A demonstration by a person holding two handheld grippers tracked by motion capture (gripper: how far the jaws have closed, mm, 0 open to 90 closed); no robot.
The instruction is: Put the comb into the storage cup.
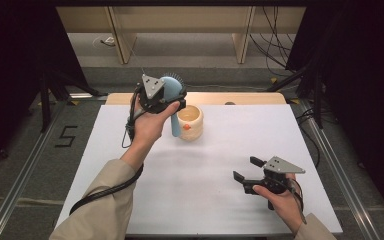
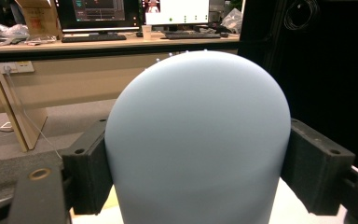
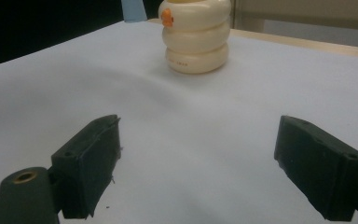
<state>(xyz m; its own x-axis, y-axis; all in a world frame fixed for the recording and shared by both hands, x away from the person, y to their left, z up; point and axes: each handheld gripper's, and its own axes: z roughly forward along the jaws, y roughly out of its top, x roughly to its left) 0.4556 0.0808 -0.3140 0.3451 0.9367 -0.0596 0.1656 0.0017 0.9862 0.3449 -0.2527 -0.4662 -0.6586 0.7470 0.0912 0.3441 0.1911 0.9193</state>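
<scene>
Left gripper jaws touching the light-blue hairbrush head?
Touching. In the left gripper view both black jaws of the left gripper press flush against the sides of the light-blue hairbrush head, no gap.

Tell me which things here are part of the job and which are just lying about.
In the job:
- blue hairbrush, clamped in the left tongs
- cream ringed cup on the white table, beside the brush handle
- right tongs, open and low over the table

Lying about:
- cables on the floor behind
- wooden desk legs
- monitors on the far desk
</scene>
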